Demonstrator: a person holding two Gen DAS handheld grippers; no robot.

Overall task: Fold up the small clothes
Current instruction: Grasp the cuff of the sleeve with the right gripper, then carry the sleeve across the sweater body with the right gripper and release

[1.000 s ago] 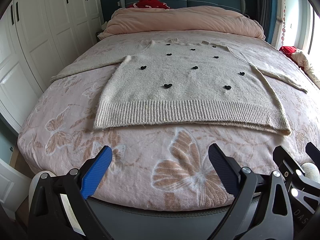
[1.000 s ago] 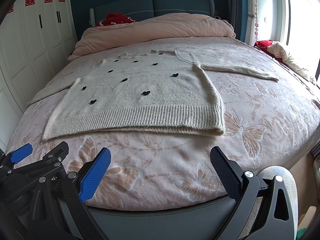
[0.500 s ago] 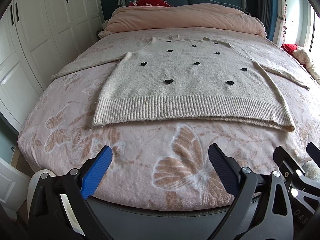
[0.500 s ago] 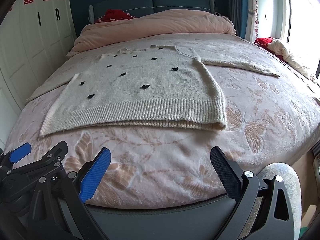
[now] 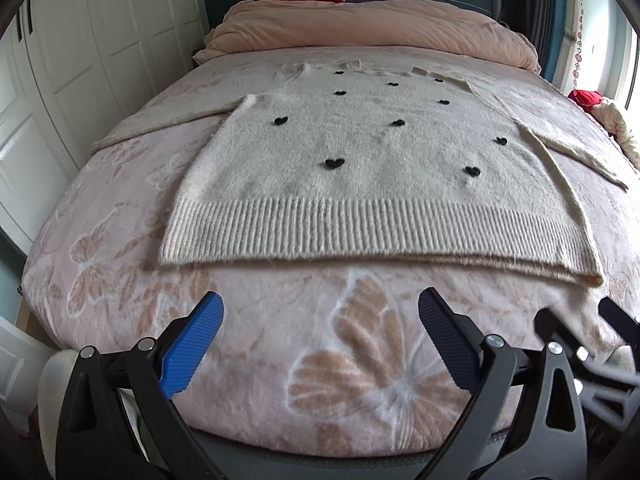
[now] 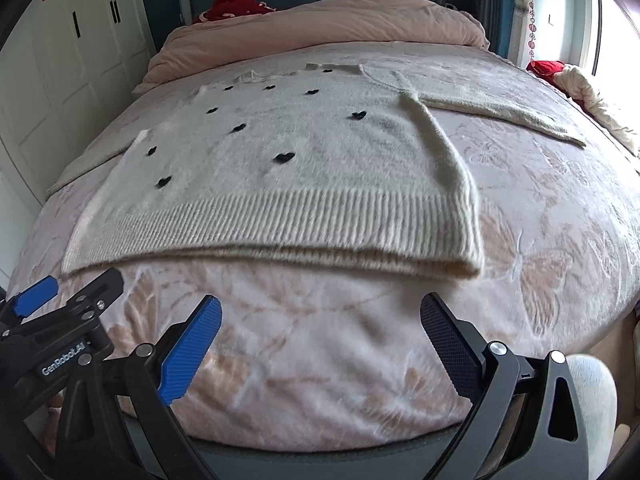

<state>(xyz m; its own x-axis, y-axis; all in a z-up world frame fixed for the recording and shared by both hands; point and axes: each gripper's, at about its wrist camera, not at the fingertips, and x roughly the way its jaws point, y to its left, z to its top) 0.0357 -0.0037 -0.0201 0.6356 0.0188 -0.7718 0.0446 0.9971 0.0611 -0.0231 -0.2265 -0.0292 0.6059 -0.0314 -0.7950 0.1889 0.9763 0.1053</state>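
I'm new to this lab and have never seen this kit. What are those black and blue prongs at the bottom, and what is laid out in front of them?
Both pictures come from cameras mounted on two handheld grippers, looking forward along their fingers. One shows the left gripper, the other the right gripper. Both are open and hold nothing. Ahead is a bed with a pink butterfly blanket. On it a cream sweater with small black hearts lies flat, sleeves spread out. A pink duvet is bunched at the headboard.
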